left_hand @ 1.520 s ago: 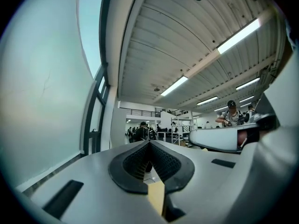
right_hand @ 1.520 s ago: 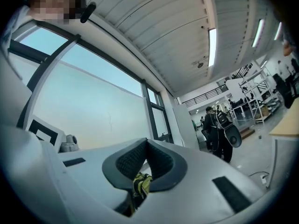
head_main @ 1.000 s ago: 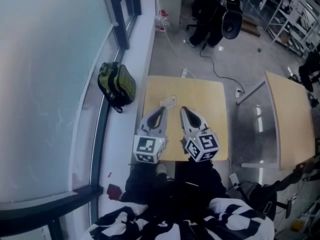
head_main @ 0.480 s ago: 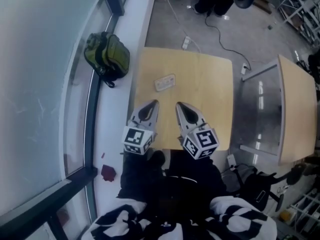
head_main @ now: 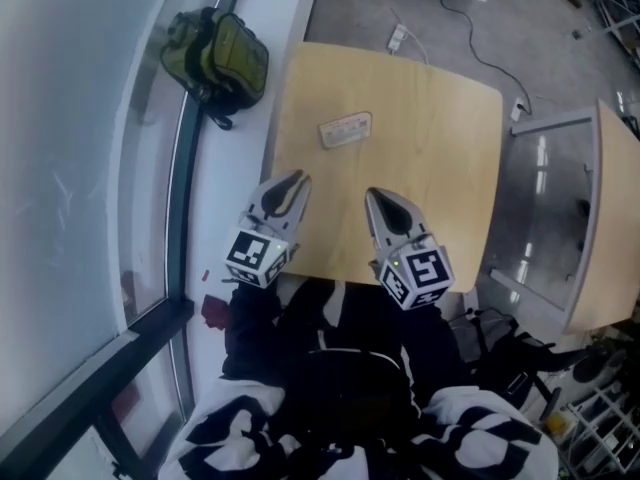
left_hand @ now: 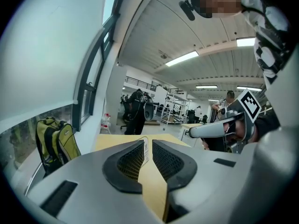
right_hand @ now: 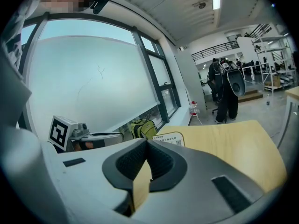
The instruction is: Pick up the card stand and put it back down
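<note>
The card stand [head_main: 346, 129], a small white printed card, sits on the far left part of the wooden table [head_main: 450, 168]. Both grippers hover side by side over the table's near edge, well short of the stand. My left gripper [head_main: 292, 179] has just been opening; its jaws stand a narrow gap apart with nothing between them. Through that gap in the left gripper view [left_hand: 148, 141] a sliver of the card stand [left_hand: 145, 154] shows. My right gripper [head_main: 374, 196] is shut and empty, and in its own view [right_hand: 146, 143] the card stand [right_hand: 170, 138] stands just beyond the tips.
A green backpack [head_main: 220, 58] lies on the white window sill left of the table. A second table [head_main: 615, 218] stands to the right across a gap. A power strip and cable [head_main: 400, 38] lie on the floor beyond. People stand far back in the room.
Both grippers have come down toward the table's near edge and spread slightly apart. The card stand has stayed where it was on the table.
</note>
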`<action>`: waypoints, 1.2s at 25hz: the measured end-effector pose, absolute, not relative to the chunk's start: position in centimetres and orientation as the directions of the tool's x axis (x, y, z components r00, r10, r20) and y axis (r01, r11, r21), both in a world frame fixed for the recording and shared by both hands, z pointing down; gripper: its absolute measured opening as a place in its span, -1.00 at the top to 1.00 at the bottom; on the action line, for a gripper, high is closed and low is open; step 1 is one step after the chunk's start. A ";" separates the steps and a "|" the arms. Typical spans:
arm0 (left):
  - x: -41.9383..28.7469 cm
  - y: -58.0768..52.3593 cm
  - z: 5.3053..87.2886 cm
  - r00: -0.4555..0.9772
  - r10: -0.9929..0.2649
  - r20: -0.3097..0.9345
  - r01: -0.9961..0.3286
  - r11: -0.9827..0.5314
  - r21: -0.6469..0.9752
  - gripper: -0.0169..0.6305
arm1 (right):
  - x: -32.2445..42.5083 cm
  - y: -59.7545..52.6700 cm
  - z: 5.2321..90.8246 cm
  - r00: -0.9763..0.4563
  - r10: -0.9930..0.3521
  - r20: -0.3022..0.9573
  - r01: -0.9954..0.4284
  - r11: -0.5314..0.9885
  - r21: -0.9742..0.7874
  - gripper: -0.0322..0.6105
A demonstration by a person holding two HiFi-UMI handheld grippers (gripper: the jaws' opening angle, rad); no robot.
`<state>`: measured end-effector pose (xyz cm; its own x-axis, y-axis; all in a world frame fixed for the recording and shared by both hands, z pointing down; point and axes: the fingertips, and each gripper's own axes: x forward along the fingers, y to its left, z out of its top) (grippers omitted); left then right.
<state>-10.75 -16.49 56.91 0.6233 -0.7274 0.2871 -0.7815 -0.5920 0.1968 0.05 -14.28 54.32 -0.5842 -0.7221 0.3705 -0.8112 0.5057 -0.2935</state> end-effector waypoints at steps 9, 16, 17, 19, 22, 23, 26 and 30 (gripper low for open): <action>-11.8 -17.6 61.4 0.683 -0.635 0.362 -0.721 -0.665 0.195 0.35 | 0.4 -15.6 57.1 -0.591 -0.704 0.395 -0.806 0.500 -0.316 0.85; -11.0 -19.8 62.7 0.727 -0.574 0.376 -0.663 -0.729 0.169 0.19 | 0.8 -16.9 58.1 -0.574 -0.699 0.426 -0.818 0.474 -0.324 0.85; -10.9 -20.3 62.9 0.731 -0.568 0.379 -0.657 -0.735 0.167 0.15 | 0.8 -17.2 58.3 -0.577 -0.697 0.426 -0.817 0.476 -0.326 0.85; -10.5 -21.3 63.5 0.735 -0.555 0.389 -0.648 -0.744 0.164 0.09 | 0.8 -17.6 58.5 -0.588 -0.692 0.419 -0.809 0.486 -0.331 0.85; -10.2 -22.8 64.4 0.741 -0.535 0.406 -0.635 -0.755 0.164 -0.03 | 0.8 -18.5 58.8 -0.589 -0.690 0.420 -0.807 0.487 -0.334 0.85; -10.0 -23.2 64.7 0.745 -0.526 0.410 -0.628 -0.761 0.166 -0.08 | 0.7 -18.9 58.8 -0.590 -0.689 0.421 -0.807 0.487 -0.334 0.85; -9.1 -24.4 65.2 0.770 -0.495 0.403 -0.597 -0.781 0.181 -0.18 | 0.5 -19.4 59.0 -0.599 -0.684 0.417 -0.801 0.497 -0.335 0.85; -7.8 -25.8 66.0 0.791 -0.456 0.407 -0.562 -0.805 0.190 -0.29 | 0.6 -20.0 59.4 -0.600 -0.680 0.422 -0.800 0.498 -0.334 0.85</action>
<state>-7.76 -25.83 65.99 0.7911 -0.4565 0.4072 -0.5623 -0.8047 0.1905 0.65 -20.04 59.41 -0.5996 -0.6798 0.4223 -0.8001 0.4980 -0.3344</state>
